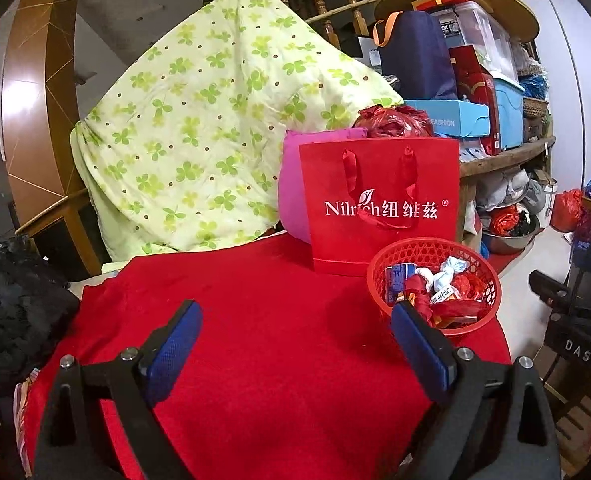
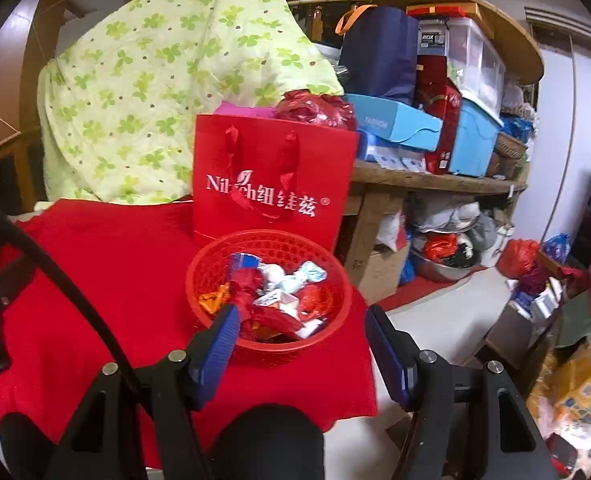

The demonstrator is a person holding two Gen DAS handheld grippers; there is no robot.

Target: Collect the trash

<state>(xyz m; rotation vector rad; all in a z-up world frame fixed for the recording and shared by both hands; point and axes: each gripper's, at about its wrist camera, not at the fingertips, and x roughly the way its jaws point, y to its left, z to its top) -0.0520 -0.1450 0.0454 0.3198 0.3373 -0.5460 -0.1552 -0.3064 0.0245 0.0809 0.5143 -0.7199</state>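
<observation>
A round red plastic basket (image 1: 431,241) stands on the red cloth (image 1: 255,300) near its right edge, holding several crumpled wrappers (image 1: 443,284) in red, white and blue. My left gripper (image 1: 295,312) hovers over the cloth with its blue pads wide apart and nothing between them; the basket lies just beyond its right finger. In the right wrist view the basket (image 2: 269,234) and its wrappers (image 2: 279,288) sit straight ahead. My right gripper (image 2: 301,334) is open at about half width in front of the basket's near wall and holds nothing.
A red paper gift bag (image 1: 379,204) stands right behind the basket, with a pink cushion (image 1: 291,188) and a green clover quilt (image 1: 199,128) further back. A cluttered wooden shelf (image 2: 435,180) fills the right. Bags and boxes litter the floor (image 2: 535,280). A black cable (image 2: 75,300) crosses the left.
</observation>
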